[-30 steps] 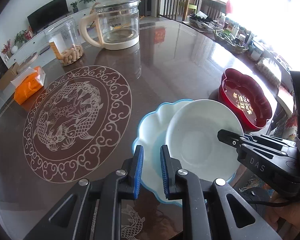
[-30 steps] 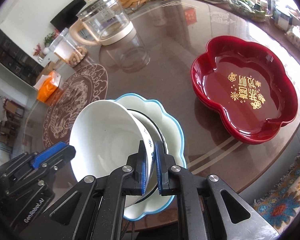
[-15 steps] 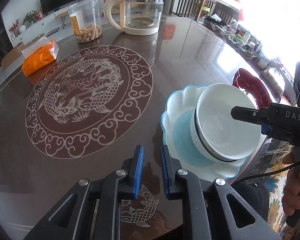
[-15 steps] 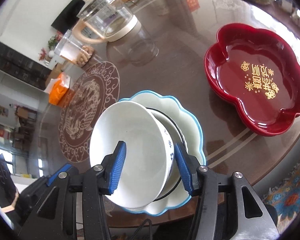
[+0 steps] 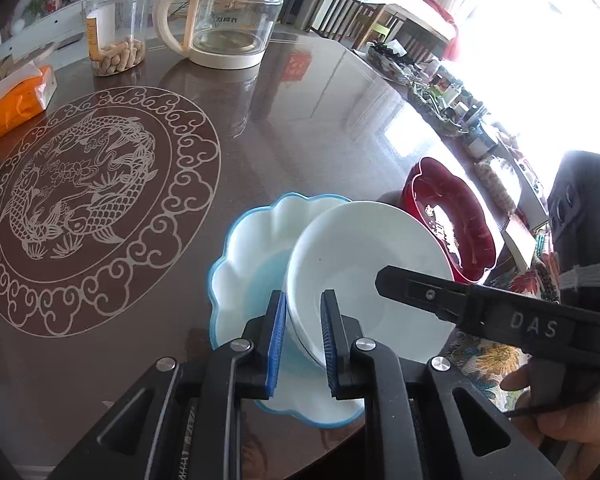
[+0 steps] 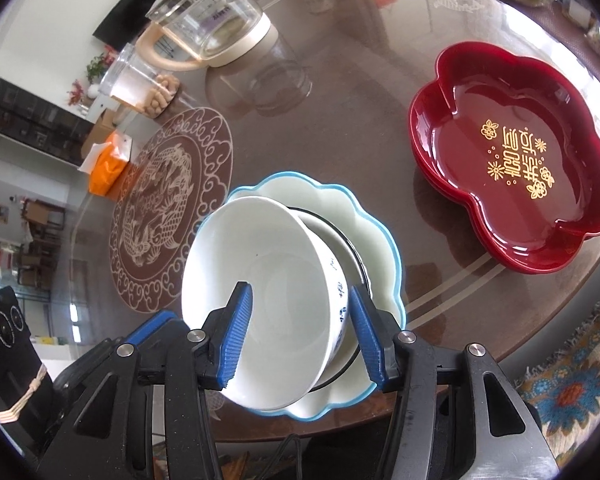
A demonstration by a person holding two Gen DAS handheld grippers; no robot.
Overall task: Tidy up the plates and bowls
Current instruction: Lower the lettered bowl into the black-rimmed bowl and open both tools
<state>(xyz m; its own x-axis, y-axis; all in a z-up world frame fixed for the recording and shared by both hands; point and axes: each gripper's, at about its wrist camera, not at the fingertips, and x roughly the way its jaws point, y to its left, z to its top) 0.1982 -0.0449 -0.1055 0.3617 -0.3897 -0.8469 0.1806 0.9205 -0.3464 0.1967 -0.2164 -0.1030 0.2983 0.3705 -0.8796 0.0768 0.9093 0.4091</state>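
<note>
A white bowl (image 5: 364,264) (image 6: 268,280) with blue marks sits tilted in a blue-rimmed scalloped plate (image 5: 252,256) (image 6: 380,232) near the table's front edge. A black-rimmed dish (image 6: 350,248) lies under the bowl. My left gripper (image 5: 302,338) has its blue pads on either side of the bowl's near rim, with small gaps showing. My right gripper (image 6: 300,336) is open, its fingers straddling the bowl's right rim without touching. A red flower-shaped plate (image 6: 516,160) (image 5: 452,220) lies to the right.
A glass kettle (image 5: 228,20) (image 6: 212,28) and a clear jar of snacks (image 5: 116,28) stand at the back of the table. An orange tissue pack (image 5: 16,104) lies at the left. The table's front edge is just below the plates, with a patterned rug (image 6: 572,384) beyond.
My right gripper has let go of the bowl and opened wide. My left gripper has moved right and forward until its fingers straddle the bowl's rim.
</note>
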